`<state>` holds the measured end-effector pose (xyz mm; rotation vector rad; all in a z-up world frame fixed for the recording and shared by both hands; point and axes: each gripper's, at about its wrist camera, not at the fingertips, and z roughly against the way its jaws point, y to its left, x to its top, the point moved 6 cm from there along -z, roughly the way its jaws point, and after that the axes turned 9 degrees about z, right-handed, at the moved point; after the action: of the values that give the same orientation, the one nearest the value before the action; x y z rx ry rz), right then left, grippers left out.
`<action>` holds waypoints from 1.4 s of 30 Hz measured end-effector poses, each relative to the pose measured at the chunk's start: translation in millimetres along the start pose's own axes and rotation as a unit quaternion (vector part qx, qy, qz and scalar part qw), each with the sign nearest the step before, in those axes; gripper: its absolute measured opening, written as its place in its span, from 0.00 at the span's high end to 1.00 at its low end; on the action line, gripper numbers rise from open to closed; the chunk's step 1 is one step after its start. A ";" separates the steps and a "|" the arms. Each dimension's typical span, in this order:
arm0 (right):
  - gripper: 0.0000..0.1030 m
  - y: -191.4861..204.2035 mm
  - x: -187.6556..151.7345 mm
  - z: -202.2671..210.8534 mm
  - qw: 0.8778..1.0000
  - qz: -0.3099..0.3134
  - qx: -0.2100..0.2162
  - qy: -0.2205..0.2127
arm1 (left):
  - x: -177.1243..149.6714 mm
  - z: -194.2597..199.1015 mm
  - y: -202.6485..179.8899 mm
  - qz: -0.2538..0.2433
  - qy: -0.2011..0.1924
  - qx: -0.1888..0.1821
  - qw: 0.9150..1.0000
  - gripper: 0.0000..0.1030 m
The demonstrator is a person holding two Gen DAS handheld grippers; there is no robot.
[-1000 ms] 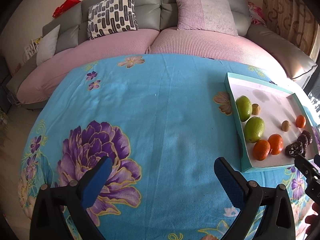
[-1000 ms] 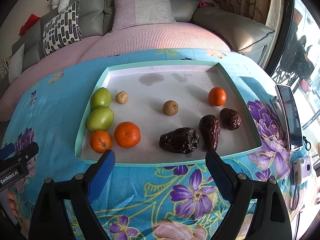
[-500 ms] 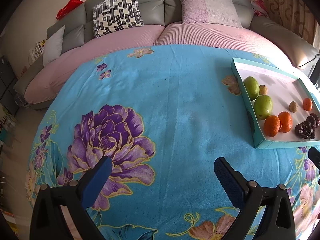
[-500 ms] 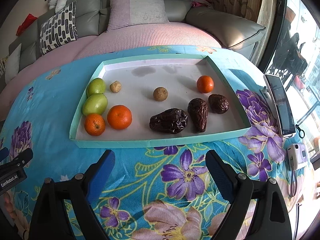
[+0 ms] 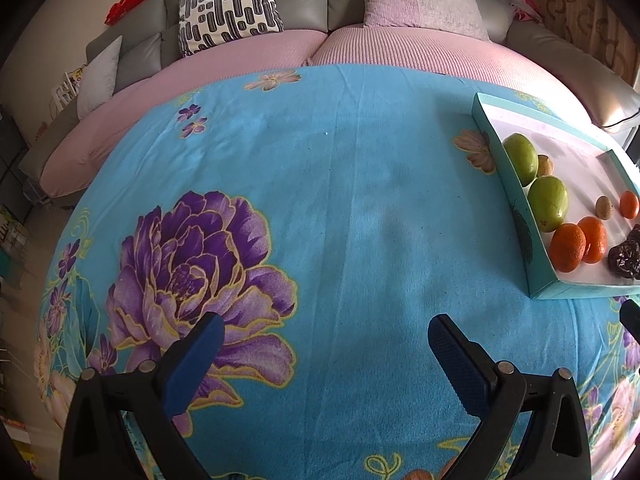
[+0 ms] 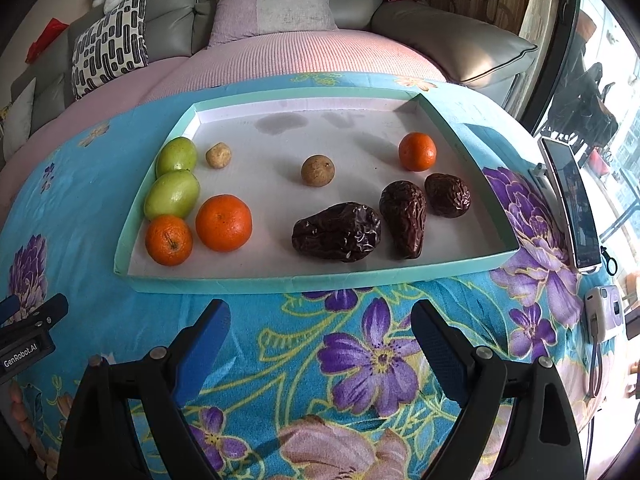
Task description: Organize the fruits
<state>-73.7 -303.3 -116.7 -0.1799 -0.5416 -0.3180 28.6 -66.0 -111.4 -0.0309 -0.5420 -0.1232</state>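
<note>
Both grippers empty, left gripper (image 5: 326,342) and right gripper (image 6: 320,326) spread wide, tray (image 5: 520,216) with dates (image 5: 626,258) cut off at frame edge in left view.

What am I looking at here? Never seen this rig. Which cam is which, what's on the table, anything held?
There is no robot arm: a person holds a two-finger tool in each hand, and each tool carries a fisheye camera looking out along its fingers.

The left wrist view shows the left tool, open and empty, over a blue flowered tablecloth, with the tray at its right edge.

The right wrist view shows the right tool, also open and empty, facing a shallow teal tray. In the tray lie two green fruits, three oranges, three dark wrinkled dates and two small brown fruits.

A phone lies right of the tray. A sofa stands behind.
</note>
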 end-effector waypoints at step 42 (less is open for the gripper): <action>0.11 11.3 4.3 5.6 1.000 0.022 0.003 -0.014 | 1.1 2.4 -2.6 0.009 0.005 -0.035 0.999 0.00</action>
<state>-69.1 -292.4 -110.6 -0.1912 -0.5654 -0.2719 27.9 -68.5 -108.8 -0.1039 -0.5280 -0.1241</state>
